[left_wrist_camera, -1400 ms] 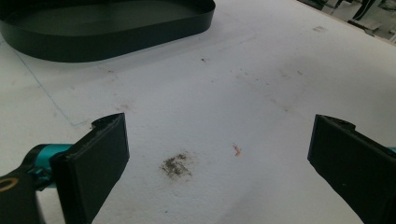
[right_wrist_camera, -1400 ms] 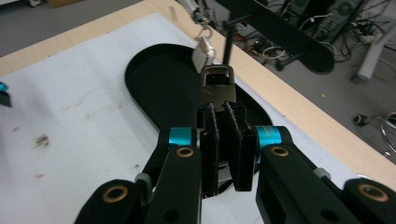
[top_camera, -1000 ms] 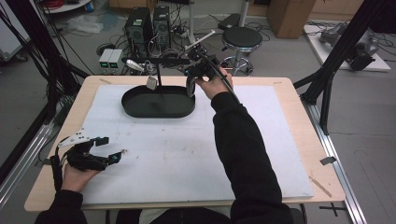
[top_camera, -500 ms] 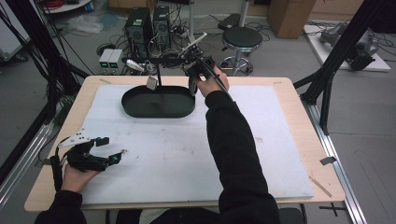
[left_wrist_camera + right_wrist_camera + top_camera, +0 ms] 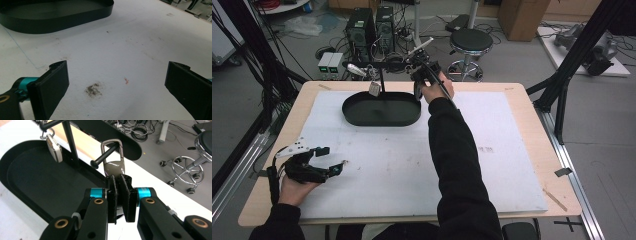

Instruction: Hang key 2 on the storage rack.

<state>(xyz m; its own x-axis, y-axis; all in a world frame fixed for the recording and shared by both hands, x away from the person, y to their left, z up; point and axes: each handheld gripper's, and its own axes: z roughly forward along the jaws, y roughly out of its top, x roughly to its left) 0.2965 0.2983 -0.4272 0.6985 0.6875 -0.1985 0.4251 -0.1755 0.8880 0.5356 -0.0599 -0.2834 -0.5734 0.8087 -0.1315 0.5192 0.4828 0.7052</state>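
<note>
A black oval tray (image 5: pixel 382 111) lies at the far side of the white table, with a thin black rack (image 5: pixel 382 80) standing in it. A pale key fob (image 5: pixel 374 89) hangs from the rack's cross rod. My right gripper (image 5: pixel 412 69) is at the rod's right end. In the right gripper view the right gripper (image 5: pixel 119 178) is shut on a taupe key fob (image 5: pixel 114 167), whose metal loop (image 5: pixel 112 146) is threaded on the rod's knobbed tip (image 5: pixel 102 158). My left gripper (image 5: pixel 334 157) rests near the table's front left corner. The left gripper (image 5: pixel 116 82) is open wide over bare white surface.
The pale fob (image 5: pixel 54 148) and the rack post (image 5: pixel 71 143) stand left of the held fob, above the tray (image 5: pixel 37 177). Behind the table are computer towers (image 5: pixel 369 25), cables and a stool (image 5: pixel 469 42). A dark smudge (image 5: pixel 93 89) marks the mat.
The right hand has shifted slightly farther back toward the rack's rod, still holding the taupe fob. The left gripper has stayed where it was.
</note>
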